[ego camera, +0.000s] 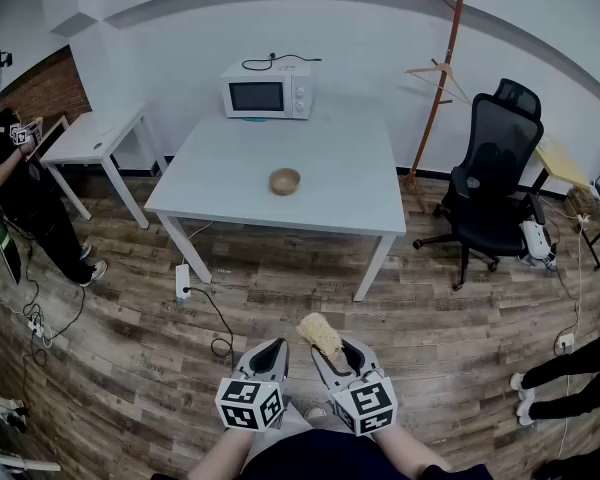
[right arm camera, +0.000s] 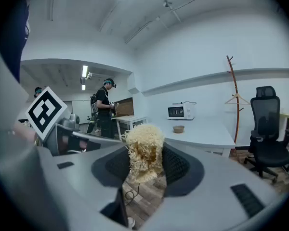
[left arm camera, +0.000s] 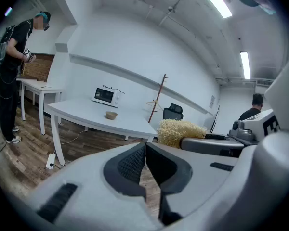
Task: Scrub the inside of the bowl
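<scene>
Fingers: left gripper [left arm camera: 145, 148] pressed together; right gripper [right arm camera: 145, 154] pinching scrubber [ego camera: 322, 336]; bowl [ego camera: 285, 180] on table [ego camera: 330, 193] w/ microwave [ego camera: 267, 93].

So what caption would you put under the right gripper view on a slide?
Right gripper clamped on a straw-coloured scrubber, with the bowl waiting on the white table ahead.

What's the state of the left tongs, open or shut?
Shut and empty: on the left tongs the pads meet with nothing between them.

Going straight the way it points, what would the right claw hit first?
Nothing close: the right claw, gripping the scrubber, faces floor, then probably the white table holding the bowl; depth is unclear.
</scene>
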Available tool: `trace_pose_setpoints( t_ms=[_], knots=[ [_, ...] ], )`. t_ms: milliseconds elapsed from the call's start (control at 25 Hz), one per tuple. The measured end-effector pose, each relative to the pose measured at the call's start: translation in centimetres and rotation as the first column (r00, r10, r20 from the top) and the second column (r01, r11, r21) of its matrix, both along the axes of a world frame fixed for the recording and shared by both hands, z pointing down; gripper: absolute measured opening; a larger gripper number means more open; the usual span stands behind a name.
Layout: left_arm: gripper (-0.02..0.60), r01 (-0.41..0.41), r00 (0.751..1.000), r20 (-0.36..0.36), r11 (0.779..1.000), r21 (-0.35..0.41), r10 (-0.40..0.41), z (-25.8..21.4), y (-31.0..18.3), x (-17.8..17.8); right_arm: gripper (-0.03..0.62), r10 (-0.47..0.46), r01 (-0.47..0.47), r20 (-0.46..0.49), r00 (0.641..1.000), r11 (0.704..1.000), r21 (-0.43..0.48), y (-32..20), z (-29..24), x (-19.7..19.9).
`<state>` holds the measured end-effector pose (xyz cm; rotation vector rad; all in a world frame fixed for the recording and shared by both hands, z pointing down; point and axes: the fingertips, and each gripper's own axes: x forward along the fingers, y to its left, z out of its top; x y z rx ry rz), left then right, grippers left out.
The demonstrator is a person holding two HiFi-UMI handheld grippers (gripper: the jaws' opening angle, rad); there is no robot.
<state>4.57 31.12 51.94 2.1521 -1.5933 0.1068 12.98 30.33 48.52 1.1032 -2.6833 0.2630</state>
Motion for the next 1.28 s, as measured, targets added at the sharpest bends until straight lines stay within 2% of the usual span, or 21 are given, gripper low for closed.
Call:
trace_pose_setpoints(
  t_ms=[560, 1280],
  knots=[
    [0.02, 0.009, 1.0, -0.006, 1.0, 0.001, -0.009, 0.0, -0.4, 0.8, 0.178, -0.024, 0.023, 0.006, 1.0, 1.0, 0.021, -0.1, 0.5, 0.7],
    [0.02, 0.027, 1.0, 0.001, 0.999, -0.021, -0.027, 0.8, -1.8, 0.8, 0.179, -0.028, 0.029, 0.041, 0.999, 0.999, -0.021, -1.9, 1.4, 0.6]
  ],
)
